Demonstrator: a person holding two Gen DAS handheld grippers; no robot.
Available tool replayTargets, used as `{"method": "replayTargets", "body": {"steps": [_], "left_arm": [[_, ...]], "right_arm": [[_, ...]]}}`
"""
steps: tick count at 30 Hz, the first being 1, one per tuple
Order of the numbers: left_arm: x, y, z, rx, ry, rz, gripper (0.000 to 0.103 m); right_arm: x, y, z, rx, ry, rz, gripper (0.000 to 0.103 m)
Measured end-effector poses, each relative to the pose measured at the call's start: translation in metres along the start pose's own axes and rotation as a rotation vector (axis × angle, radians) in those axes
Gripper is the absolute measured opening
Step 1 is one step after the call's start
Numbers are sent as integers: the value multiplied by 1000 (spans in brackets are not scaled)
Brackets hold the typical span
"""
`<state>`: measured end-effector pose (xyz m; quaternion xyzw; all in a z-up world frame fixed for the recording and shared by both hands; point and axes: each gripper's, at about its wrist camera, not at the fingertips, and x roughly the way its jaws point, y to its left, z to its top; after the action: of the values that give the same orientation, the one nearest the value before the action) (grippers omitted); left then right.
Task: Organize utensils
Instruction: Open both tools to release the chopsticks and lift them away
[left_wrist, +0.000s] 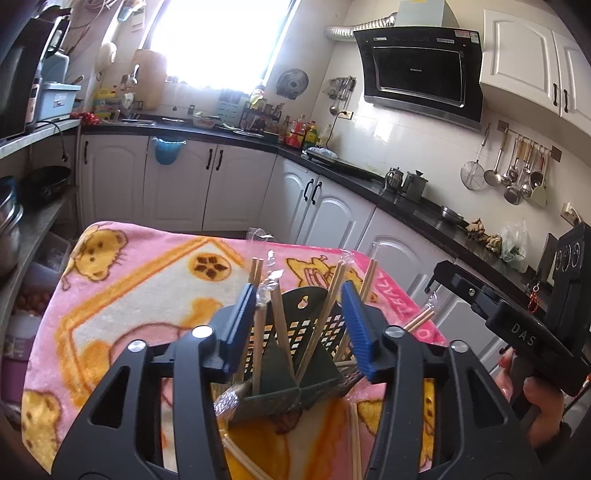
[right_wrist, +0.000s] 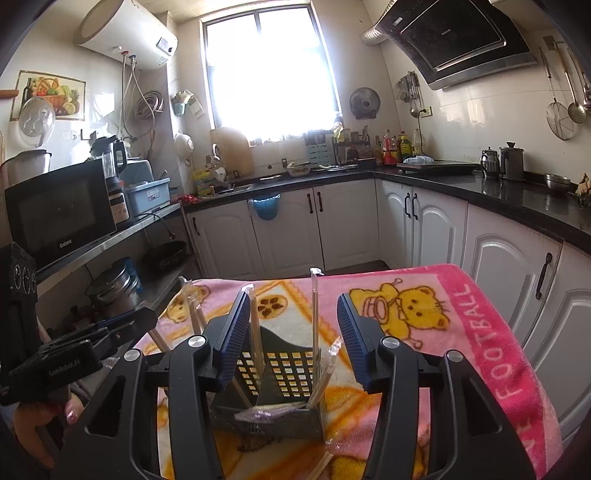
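The right tool's (left_wrist: 524, 332) body reads "DAS" in the left wrist view; the left tool's (right_wrist: 62, 365) body reads "GenRobot.AI" in the right wrist view. The microwave (right_wrist: 59, 218) door carries "Galanz", and the pink blanket (right_wrist: 491, 343) on the worktop shows "FOOTBALL" in white letters

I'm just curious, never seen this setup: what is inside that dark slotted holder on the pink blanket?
Wooden chopsticks, some in clear wrappers, stand leaning inside the dark holder. Flat wrapped packets lie in its front compartment. Its walls hide the bottom.
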<state>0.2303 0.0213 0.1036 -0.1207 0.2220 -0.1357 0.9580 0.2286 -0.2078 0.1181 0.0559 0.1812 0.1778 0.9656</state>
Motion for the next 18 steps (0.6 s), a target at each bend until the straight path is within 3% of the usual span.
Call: {"method": "replayTargets", "body": {"steps": [14, 18], "left_arm": [[-26, -19, -6, 28, -6, -45, 75], [-34, -25, -7, 36, -13, -56, 78]], "right_arm": [[-35, 6, -9, -27, 17, 46, 62], [-43, 5, -15, -25, 30, 52, 63]]}}
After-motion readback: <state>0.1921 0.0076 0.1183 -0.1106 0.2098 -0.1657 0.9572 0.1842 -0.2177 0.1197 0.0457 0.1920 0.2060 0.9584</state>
